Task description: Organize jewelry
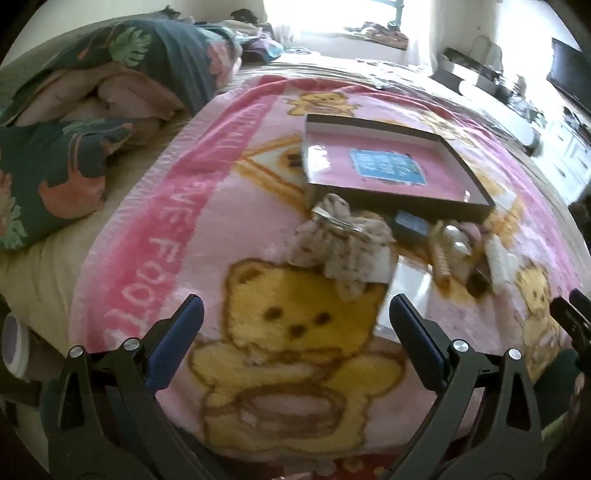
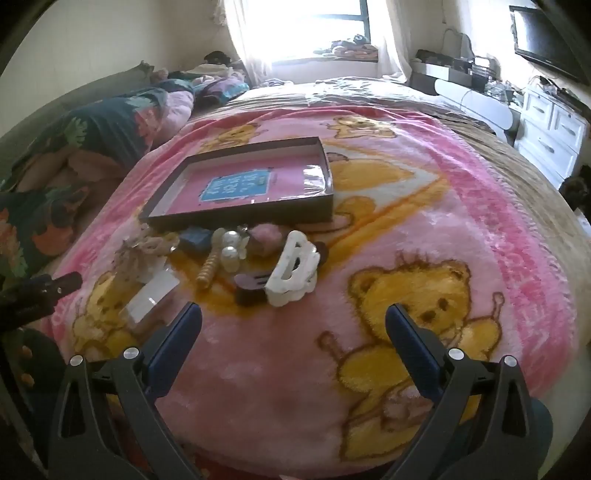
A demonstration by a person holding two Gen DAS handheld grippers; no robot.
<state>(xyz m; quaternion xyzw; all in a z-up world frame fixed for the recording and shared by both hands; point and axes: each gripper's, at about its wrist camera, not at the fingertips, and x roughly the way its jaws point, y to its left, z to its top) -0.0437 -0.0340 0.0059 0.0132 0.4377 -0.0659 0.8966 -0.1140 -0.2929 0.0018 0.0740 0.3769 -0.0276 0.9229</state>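
Nothing appears to have been sorted yet: the shallow tray (image 2: 236,181), lined in pink with a blue label, is seen to hold no accessories, while the whole pile lies just in front of the tray on the pink teddy-bear blanket (image 2: 424,236). In that pile, a white claw hair clip (image 2: 293,271), a dark purple clip (image 2: 251,286), a cluster of pearl pieces (image 2: 229,249), a blue pad (image 2: 194,238), a pink fluffy piece (image 2: 264,238) and a floral fabric bow clip (image 1: 341,242) can be made out; what the gold ridged bar (image 2: 207,271) is cannot be told surely. The left claw (image 1: 295,314) and right claw (image 2: 293,321) are both held released, nothing between their fingers, short of the pile. The blanket is spread over a bed; beyond the tray a bright window (image 2: 317,26) is seen, left of it a dark floral quilt (image 2: 92,136), right of it white drawers (image 2: 550,129).
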